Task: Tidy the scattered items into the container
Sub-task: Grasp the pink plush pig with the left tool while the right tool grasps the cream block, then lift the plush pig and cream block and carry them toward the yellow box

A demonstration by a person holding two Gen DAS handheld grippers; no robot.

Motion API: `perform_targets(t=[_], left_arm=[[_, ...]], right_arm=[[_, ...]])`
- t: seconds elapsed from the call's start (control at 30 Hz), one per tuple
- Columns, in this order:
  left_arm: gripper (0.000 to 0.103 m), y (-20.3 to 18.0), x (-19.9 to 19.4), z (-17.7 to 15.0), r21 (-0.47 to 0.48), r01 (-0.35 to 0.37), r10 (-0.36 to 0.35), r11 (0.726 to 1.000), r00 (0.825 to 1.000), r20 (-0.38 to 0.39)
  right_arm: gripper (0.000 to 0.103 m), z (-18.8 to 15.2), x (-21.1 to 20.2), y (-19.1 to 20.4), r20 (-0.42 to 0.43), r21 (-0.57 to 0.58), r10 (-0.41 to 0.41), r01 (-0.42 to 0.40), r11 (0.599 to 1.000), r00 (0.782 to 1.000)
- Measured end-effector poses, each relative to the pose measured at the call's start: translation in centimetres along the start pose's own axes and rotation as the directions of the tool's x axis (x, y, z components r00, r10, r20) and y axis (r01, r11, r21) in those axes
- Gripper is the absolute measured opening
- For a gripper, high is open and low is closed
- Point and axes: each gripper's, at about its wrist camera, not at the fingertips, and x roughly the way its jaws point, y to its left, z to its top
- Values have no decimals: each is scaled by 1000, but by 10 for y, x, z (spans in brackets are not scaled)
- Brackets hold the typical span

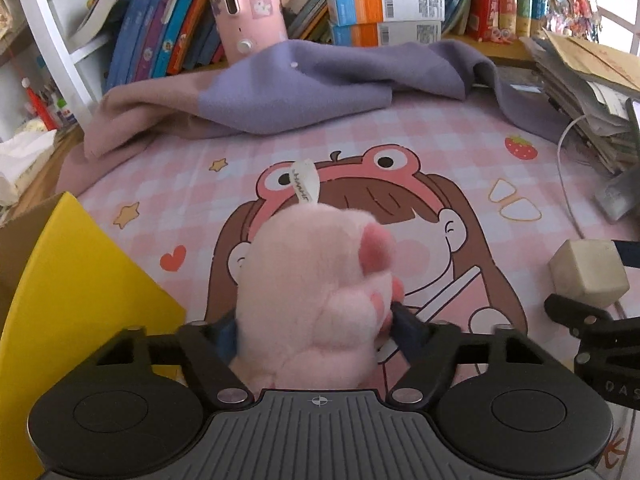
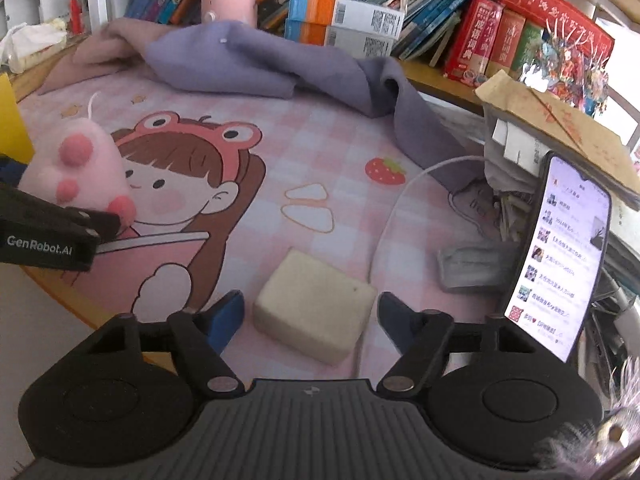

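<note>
My left gripper (image 1: pixel 316 328) is shut on a pink plush paw toy (image 1: pixel 312 288) with a white tag, held above the pink cartoon mat (image 1: pixel 400 152). The toy also shows in the right wrist view (image 2: pixel 80 168), at the left, with the left gripper's black finger beneath it. A yellow box (image 1: pixel 76 280) with a brown flap stands at the left edge. My right gripper (image 2: pixel 310 316) is open, its blue-tipped fingers on either side of a cream block (image 2: pixel 316 304) that lies on the mat. The block also shows in the left wrist view (image 1: pixel 588 276).
A purple and mauve cloth (image 1: pixel 312 84) lies bunched at the mat's far side. Behind it stand books, boxes and a pink canister (image 1: pixel 244 4). At the right are a stack of papers (image 2: pixel 560 128), a lit phone (image 2: pixel 560 256), a white cable (image 2: pixel 396 200) and a grey mask (image 2: pixel 476 268).
</note>
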Motion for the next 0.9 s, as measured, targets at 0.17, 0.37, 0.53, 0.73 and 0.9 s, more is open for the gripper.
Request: perform_targets(t=[0.17, 0.37, 0.53, 0.73, 0.9], left_arm=[[61, 3, -15, 1, -9, 29, -28, 1000, 999, 24], [60, 3, -41, -2, -20, 58, -57, 998, 997, 57], [60, 5, -68, -16, -13, 70, -69, 997, 994, 81], [60, 13, -95, -38, -21, 91, -89, 996, 992, 93], [60, 20, -117, -54, -33, 116, -111, 993, 986, 120]], right_arm=[[52, 1, -4, -1, 10, -2, 8, -8, 1000, 1000], [51, 0, -25, -5, 59, 21, 29, -30, 999, 998], [51, -4, -45, -2, 87, 17, 60, -62, 998, 994], [51, -12, -67, 7, 108, 11, 90, -91, 996, 990], [51, -19, -88, 13, 117, 19, 96, -98, 995, 989]])
